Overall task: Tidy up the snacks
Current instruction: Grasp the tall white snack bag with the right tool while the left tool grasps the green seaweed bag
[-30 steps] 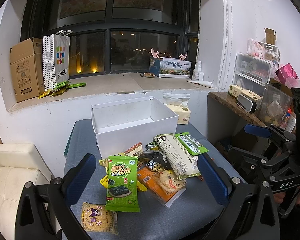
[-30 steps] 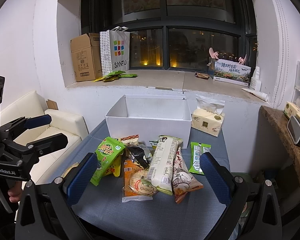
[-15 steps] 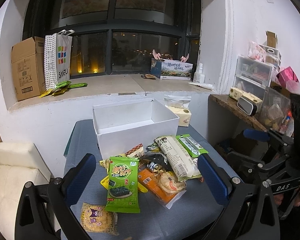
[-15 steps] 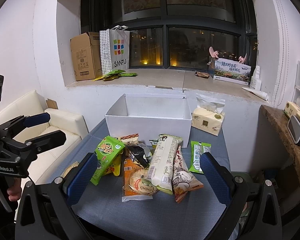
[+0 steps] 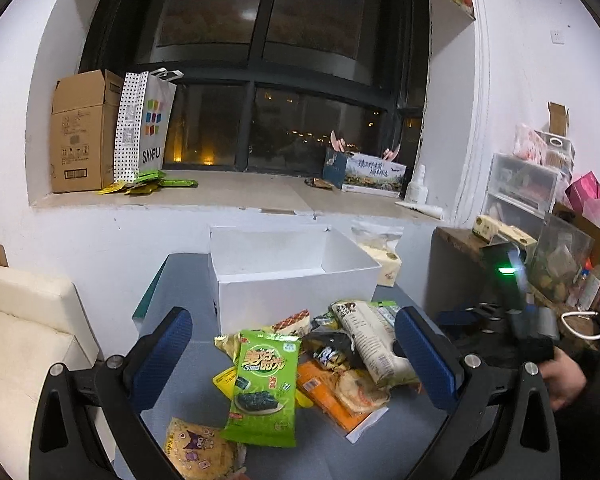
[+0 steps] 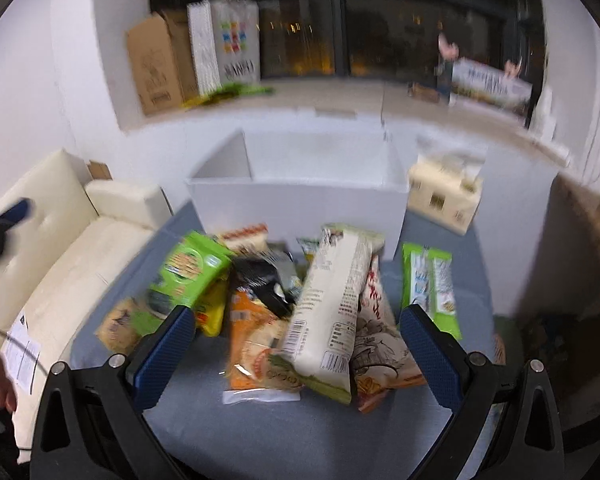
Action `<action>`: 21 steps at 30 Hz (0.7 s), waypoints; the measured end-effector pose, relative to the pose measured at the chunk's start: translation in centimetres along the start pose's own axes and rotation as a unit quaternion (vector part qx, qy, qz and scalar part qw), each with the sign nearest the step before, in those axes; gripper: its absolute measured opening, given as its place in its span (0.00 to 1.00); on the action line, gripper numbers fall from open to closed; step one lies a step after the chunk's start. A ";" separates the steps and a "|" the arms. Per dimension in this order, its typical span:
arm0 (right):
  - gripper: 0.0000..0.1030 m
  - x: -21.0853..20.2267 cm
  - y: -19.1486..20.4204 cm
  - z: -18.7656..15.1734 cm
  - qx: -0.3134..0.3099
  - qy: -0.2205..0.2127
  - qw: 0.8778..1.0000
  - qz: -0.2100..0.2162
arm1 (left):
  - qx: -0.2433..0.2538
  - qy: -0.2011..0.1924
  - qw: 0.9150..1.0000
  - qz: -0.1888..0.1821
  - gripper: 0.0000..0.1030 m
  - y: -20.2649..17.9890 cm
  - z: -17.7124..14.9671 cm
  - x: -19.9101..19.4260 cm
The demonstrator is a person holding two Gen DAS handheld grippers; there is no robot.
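One white box (image 5: 292, 276), open-topped, on grey table (image 5: 172, 280) beyond both hand-held grippers. One snack pile just ahead of it: one green seaweed packet (image 5: 262, 388), one long white packet (image 6: 332, 300), one orange packet (image 6: 252, 332), one green bar packet (image 6: 430, 284). Left hand-held gripper (image 5: 292, 356) and right hand-held gripper (image 6: 296, 356): jaws spread wide, nothing held.

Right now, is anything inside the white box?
No, the white box shows only bare white walls and floor; the snacks lie on the table before it.

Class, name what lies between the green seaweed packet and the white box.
In the left wrist view, a small brown-checked snack packet lies between the green seaweed packet and white box.
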State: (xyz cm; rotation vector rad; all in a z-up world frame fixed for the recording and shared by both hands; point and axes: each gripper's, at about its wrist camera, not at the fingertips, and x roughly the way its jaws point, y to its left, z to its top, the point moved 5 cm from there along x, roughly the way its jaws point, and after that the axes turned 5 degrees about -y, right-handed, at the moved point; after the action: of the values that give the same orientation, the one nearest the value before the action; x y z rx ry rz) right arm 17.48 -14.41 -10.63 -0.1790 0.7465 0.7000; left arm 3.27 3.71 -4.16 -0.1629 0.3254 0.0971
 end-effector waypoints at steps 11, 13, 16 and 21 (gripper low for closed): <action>0.75 10.5 -2.9 -2.6 0.025 0.111 0.993 -0.031 | 0.010 0.068 0.997 -0.017 1.00 0.7 -2.1 1.2; 0.63 10.8 -2.8 -2.8 0.011 0.110 0.993 -0.040 | 0.008 0.077 0.997 -0.022 1.00 0.7 -2.3 1.4; 0.37 10.0 -2.9 -2.6 0.006 0.098 0.994 -0.050 | 0.010 0.083 0.996 -0.029 1.00 0.7 -2.6 1.5; 0.30 7.3 -3.3 -1.9 0.020 0.070 0.997 -0.028 | 0.022 0.094 0.994 -0.043 1.00 0.3 -3.2 2.1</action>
State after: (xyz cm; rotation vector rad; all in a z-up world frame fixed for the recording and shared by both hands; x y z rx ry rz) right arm 22.34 -13.85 -17.22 -0.2138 0.8858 0.6224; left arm 4.20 3.61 -7.92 -0.1429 0.5083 -0.0106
